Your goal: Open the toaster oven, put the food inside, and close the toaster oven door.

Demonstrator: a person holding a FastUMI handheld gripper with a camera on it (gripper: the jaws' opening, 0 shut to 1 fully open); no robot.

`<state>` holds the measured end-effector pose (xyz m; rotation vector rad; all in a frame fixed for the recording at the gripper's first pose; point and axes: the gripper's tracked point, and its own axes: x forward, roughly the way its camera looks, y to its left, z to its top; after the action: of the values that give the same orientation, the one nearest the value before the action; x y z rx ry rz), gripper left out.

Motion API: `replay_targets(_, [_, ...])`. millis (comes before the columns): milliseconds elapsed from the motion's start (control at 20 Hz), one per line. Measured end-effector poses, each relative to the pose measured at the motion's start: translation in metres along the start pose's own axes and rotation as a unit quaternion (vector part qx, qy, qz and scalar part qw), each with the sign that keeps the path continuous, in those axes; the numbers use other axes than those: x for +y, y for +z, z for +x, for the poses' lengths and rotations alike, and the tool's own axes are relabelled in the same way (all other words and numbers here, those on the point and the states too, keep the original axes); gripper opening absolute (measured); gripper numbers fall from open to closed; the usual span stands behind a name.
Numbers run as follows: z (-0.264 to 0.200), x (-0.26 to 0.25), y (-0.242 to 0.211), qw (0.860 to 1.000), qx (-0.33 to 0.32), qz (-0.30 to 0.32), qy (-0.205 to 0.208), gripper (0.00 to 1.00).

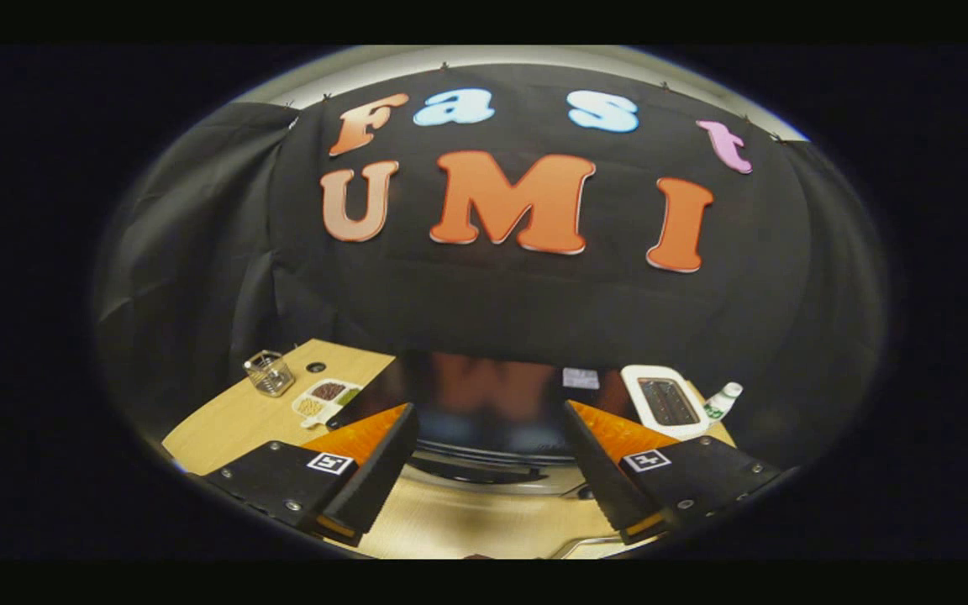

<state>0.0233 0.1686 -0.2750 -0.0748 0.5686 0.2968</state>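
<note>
Tabletop (pixel 232 424) is light wood, seen from above the toaster oven. Far left on it: a clear glass container (pixel 269 372), then a white divided dish (pixel 326 397) with brown, yellow and green fillings. Tongs (pixel 484 483) are spread wide, nothing between them, hovering over the toaster oven (pixel 484 403), whose dark glossy top sits just ahead between the fingers. Right of it: a white toaster (pixel 665 402), then a small white bottle (pixel 721 402).
</note>
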Motion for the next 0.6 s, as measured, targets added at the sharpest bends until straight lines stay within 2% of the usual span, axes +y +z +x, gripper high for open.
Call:
replay_targets(450, [0.039, 0.011, -0.057, 0.997, 0.071, 0.026, -0.01, 1.0])
replay_targets(500, [0.043, 0.011, -0.048, 0.998, 0.047, 0.03, -0.009, 1.0])
replay_targets(600, [0.036, 0.011, -0.052, 0.998, 0.049, 0.029, -0.006, 1.0])
